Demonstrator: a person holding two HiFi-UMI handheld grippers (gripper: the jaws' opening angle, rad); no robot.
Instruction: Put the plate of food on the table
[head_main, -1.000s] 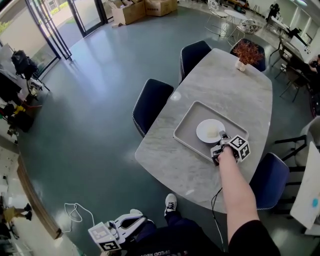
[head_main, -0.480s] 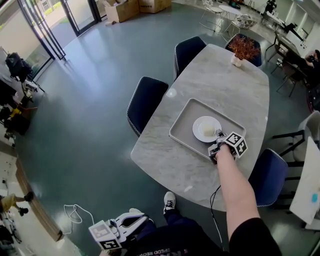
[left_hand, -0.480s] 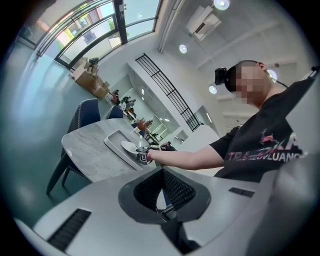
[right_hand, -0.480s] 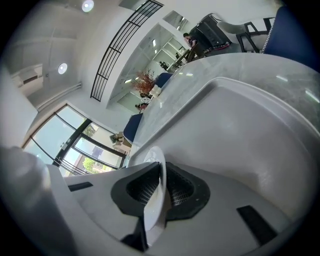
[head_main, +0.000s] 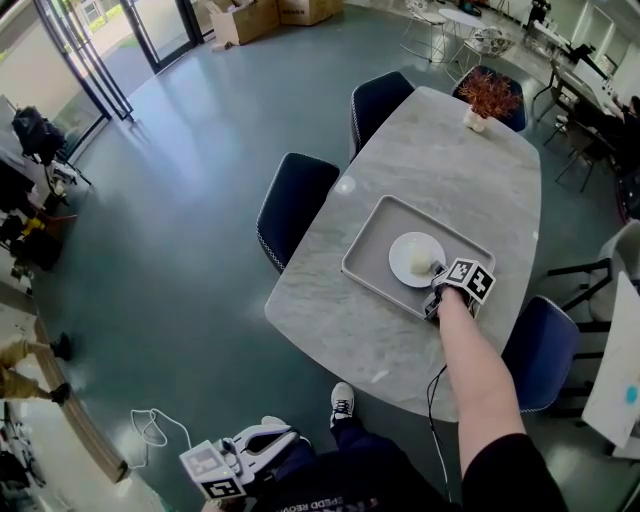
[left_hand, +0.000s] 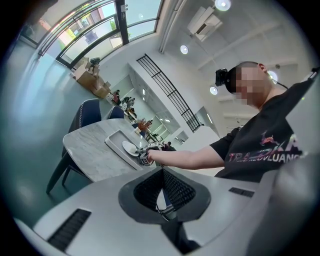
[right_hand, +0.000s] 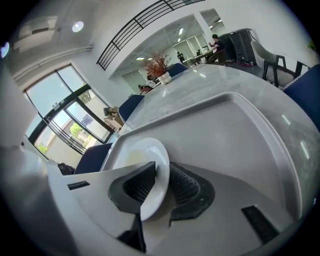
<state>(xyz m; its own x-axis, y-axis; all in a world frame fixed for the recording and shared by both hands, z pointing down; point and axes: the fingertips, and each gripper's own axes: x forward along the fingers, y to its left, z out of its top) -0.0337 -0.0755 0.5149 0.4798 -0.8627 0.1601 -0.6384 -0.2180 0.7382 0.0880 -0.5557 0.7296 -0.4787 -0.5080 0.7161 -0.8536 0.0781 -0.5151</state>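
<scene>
Polished, veined stone-look counter. Smooth matt grey tray. Glossy white plate, ceramic-looking. Black ribbed pads on matt grey right gripper. Floor glossy.

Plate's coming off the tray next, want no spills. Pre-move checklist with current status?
1. Right gripper fingers clamped on the rim of the round white plate: ok.
2. Pale food lump sitting on the plate: ok.
3. Plate lifted clear of the grey rectangular tray wall: cannot tell.
4. Bare grey marble tabletop beside the tray for set-down: ok.
5. Left gripper shut, empty, held low off the table: ok.
</scene>
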